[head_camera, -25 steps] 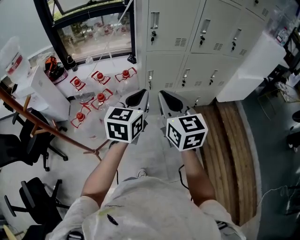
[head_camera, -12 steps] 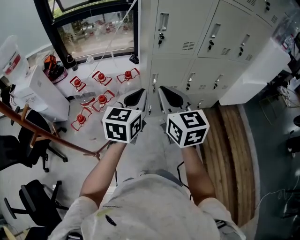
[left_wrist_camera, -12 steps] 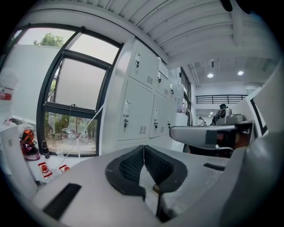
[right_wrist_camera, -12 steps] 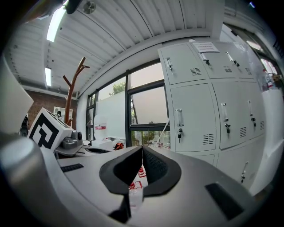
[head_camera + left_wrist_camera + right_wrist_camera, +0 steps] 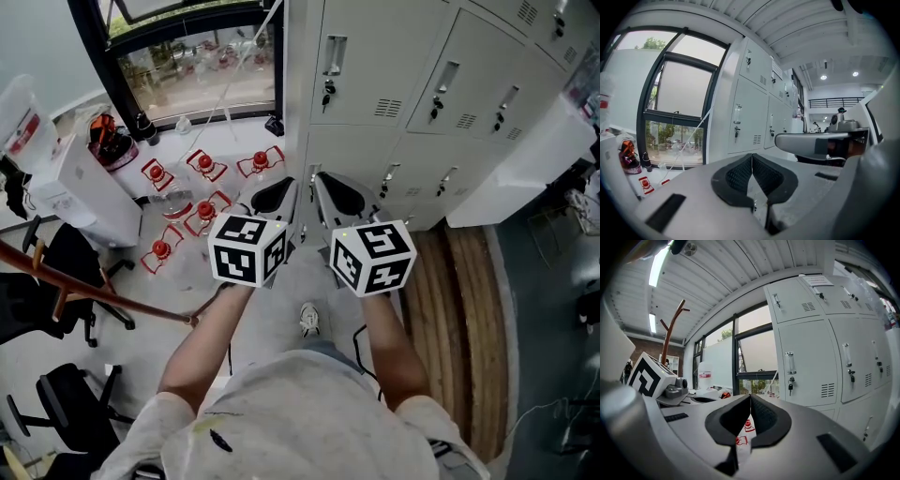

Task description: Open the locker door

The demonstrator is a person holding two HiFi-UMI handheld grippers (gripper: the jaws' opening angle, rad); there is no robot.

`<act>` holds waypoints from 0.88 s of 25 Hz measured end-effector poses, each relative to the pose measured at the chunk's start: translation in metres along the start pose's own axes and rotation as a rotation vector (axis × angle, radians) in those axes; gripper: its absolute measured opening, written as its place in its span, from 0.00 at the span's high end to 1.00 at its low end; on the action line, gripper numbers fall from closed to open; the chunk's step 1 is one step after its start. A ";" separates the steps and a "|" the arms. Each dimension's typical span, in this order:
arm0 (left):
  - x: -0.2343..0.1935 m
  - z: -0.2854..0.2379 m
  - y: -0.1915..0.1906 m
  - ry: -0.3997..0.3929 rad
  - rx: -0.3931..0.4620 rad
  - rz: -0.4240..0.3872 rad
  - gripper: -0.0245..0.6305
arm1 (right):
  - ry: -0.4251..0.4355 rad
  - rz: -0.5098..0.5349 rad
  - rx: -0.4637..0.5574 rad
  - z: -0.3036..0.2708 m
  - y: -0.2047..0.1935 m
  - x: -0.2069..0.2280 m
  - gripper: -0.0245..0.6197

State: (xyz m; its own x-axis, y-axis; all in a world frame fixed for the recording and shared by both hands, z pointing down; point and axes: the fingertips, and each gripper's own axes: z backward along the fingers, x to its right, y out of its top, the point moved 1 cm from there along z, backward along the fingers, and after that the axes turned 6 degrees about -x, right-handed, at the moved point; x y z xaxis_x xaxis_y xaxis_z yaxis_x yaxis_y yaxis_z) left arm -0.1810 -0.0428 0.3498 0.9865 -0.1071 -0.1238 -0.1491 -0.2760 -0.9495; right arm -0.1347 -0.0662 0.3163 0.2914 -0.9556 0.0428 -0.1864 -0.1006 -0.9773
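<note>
A bank of pale grey lockers (image 5: 441, 103) fills the upper right of the head view. Its leftmost upper door (image 5: 361, 66) is closed, with a vertical handle (image 5: 334, 54) and a key lock under it. In the right gripper view the same door (image 5: 806, 364) shows its handle (image 5: 789, 362) and hanging key (image 5: 790, 388). My left gripper (image 5: 279, 192) and right gripper (image 5: 328, 192) are side by side, both shut with nothing between the pads, pointing at the lockers from a short distance. In their own views the left gripper (image 5: 752, 158) and right gripper (image 5: 750, 398) have their tips meeting.
Red-capped clear bottles (image 5: 202, 192) lie on the floor under the window (image 5: 197, 66). Office chairs (image 5: 56, 272), a wooden coat-stand pole (image 5: 103, 291) and a white box (image 5: 84, 187) stand at the left. A wooden floor strip (image 5: 459, 309) and a white slab (image 5: 525, 155) lie at the right.
Both grippers and the person have moved forward toward the lockers, which now appear larger and lower in the head view. Both jaw pairs stay shut.
</note>
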 end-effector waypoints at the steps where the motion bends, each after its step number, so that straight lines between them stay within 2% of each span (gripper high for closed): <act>1: -0.004 -0.007 0.002 0.006 0.001 0.000 0.95 | 0.005 0.004 0.001 -0.006 0.001 0.006 0.95; 22: -0.048 -0.138 0.070 0.088 0.047 0.002 0.95 | 0.075 0.052 0.041 -0.105 0.049 0.119 0.95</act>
State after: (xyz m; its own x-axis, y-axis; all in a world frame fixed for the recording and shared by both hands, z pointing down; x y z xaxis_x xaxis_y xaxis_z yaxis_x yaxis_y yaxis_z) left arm -0.2479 -0.1887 0.3293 0.9763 -0.1912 -0.1016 -0.1453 -0.2309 -0.9621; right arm -0.2075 -0.2135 0.2951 0.2106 -0.9776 0.0053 -0.1604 -0.0399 -0.9862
